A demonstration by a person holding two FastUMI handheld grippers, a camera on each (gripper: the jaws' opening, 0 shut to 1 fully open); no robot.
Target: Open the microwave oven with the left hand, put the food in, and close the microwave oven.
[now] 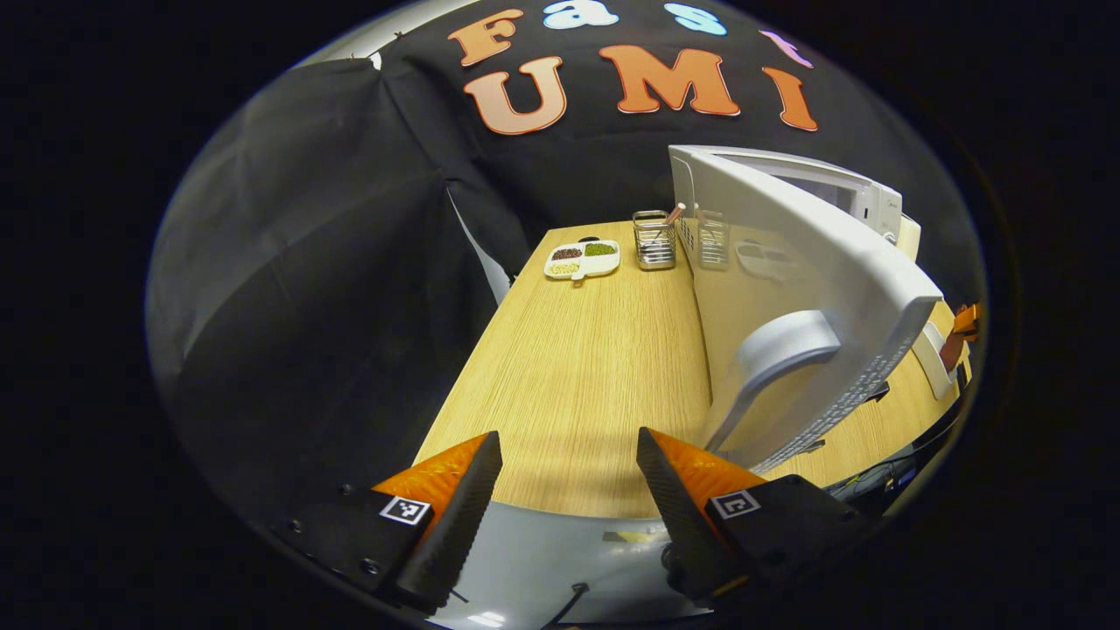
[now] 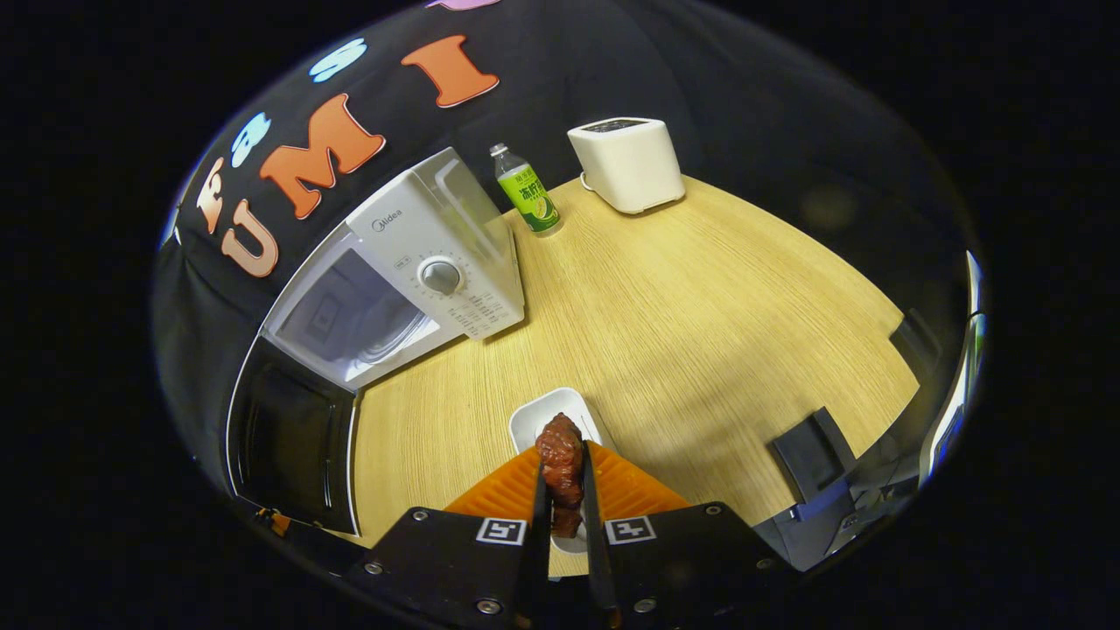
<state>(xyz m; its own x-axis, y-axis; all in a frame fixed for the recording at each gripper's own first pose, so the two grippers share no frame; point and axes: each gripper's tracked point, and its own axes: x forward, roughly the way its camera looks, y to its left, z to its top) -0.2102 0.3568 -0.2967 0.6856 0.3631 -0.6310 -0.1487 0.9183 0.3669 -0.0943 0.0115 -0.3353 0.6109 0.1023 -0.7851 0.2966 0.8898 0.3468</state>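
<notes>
A black cloth wall closes the booth behind a pale wood-grain surface (image 2: 700, 297) with fine straight lines running across it. In the right gripper view the white boxy microwave oven (image 2: 437, 262) stands at the far left of the surface, its smooth plastic control panel carrying a round grey knob (image 2: 440, 276), its cavity open and pale inside, and its dark-windowed door (image 2: 293, 437) swung wide toward the near left. Right of it stand a clear plastic bottle with a green label (image 2: 525, 191) and, farther right, a rounded white box-shaped appliance (image 2: 626, 164). The right gripper (image 2: 562, 507) has its jaws clenched on a glossy, lumpy reddish-brown piece of food (image 2: 560, 459), held just above a small white rounded dish (image 2: 551, 416) at the near edge. A flat black block (image 2: 809, 451) lies at the near right. The left gripper view looks along the surface from the other side: the outer face of the open door (image 1: 787, 254) rises at the right, glossy enough to mirror things nearby, with a curved grey handle (image 1: 774, 350) near the left gripper (image 1: 569, 490), whose jaws are released, spread wide and touching nothing. At the far end sit a white divided tray of dark, green and pale grains (image 1: 583, 259) and, just right of it, a wire-mesh metal holder (image 1: 654, 239) with a thin stick leaning in it.
</notes>
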